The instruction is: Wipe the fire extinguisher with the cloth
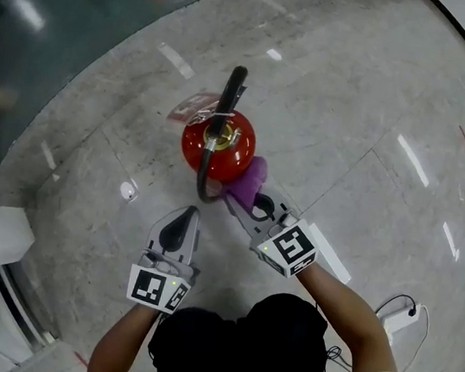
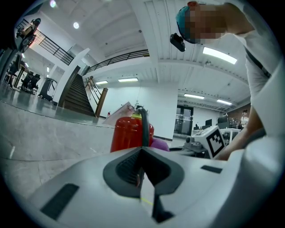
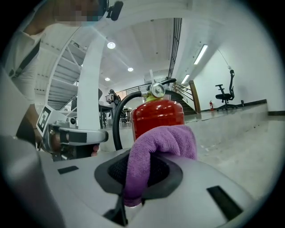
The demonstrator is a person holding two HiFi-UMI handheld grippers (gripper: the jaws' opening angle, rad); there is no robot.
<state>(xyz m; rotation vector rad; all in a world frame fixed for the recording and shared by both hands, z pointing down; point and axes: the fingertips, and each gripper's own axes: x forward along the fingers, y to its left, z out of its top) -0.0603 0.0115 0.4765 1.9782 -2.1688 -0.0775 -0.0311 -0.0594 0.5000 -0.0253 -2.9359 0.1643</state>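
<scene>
Right gripper (image 1: 248, 201) clamps the cloth (image 1: 252, 175) at the extinguisher's (image 1: 218, 145) five o'clock. Left gripper (image 1: 185, 217) idles, closed and empty. Most wiping seemingly remains.

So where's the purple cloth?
In the head view, the purple cloth is pinched in the right gripper, just right of the red fire extinguisher.

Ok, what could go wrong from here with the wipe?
1. The extinguisher stands free on the smooth floor. The left gripper is shut, empty and apart from it, so a sideways push from the cloth could slide or tip it.
2. The right gripper pinches only a fold of the cloth, which might drag out under a firm stroke.
3. The hose loops down right beside the cloth and could snag it.
</scene>
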